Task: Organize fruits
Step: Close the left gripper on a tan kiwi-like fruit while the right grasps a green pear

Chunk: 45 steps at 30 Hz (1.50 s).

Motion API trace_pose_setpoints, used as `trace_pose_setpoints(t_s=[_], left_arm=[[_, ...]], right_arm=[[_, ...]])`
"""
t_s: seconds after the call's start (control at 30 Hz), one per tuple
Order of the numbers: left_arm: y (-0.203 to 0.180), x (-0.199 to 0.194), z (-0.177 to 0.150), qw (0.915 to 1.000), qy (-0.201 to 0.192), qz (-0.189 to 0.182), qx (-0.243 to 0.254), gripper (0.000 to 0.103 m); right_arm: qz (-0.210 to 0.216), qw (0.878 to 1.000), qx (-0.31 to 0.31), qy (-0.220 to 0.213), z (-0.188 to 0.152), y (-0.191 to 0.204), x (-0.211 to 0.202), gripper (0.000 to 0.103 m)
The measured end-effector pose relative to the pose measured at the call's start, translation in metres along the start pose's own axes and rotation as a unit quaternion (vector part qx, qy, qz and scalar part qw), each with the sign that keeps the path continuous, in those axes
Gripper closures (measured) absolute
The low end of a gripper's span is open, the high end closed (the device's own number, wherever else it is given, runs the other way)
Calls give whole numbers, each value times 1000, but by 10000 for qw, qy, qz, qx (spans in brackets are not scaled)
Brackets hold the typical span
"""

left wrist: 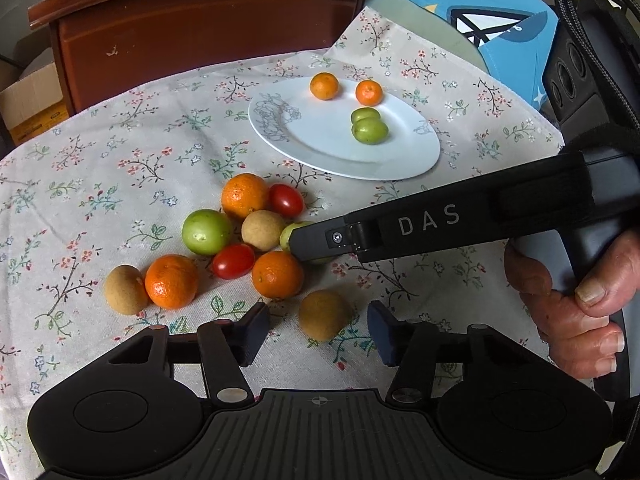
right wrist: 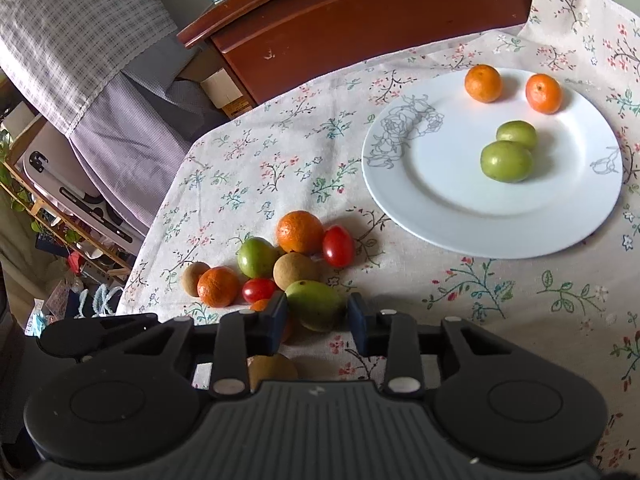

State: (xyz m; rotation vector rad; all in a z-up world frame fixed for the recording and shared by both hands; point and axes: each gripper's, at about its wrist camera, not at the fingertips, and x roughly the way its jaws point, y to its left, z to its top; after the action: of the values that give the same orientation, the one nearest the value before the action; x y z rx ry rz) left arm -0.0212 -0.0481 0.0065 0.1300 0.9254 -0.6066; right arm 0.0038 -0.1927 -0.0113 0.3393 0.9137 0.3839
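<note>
Nearest the left hand-held gripper [left wrist: 318, 332], a brown fruit [left wrist: 324, 314] lies between part-open jaws not yet touching it. Just beyond, the right hand-held gripper [right wrist: 318, 318] is closed on a green fruit [right wrist: 316, 308], so this looks like the picking-up step; next, I judge, comes lifting it to the plate [right wrist: 440, 208]. On the cloth-covered surface [left wrist: 120, 184]: three oranges, three brown fruits, two tomatoes, two green fruits. Farther off, the plate carries two oranges and two green fruits.

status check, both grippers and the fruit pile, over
Right gripper shut on green fruit. Left gripper open around brown fruit. Plate holds four fruits. Path clear.
</note>
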Motion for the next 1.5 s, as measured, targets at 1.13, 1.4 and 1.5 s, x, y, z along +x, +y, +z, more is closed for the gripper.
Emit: trace_pose_setpoints(t_s=[1.13, 1.4, 1.5], left_arm=[[-3, 3, 1, 9999, 157, 23, 65, 75], [-2, -1, 3, 10000, 89, -17, 28, 78], [-4, -7, 7, 10000, -25, -49, 38, 78]], right_arm=[[-249, 9995, 165, 84, 1, -4, -1, 68], [-316, 9995, 70, 11, 2, -2, -5, 70], [-297, 9994, 134, -95, 5, -3, -11, 70]])
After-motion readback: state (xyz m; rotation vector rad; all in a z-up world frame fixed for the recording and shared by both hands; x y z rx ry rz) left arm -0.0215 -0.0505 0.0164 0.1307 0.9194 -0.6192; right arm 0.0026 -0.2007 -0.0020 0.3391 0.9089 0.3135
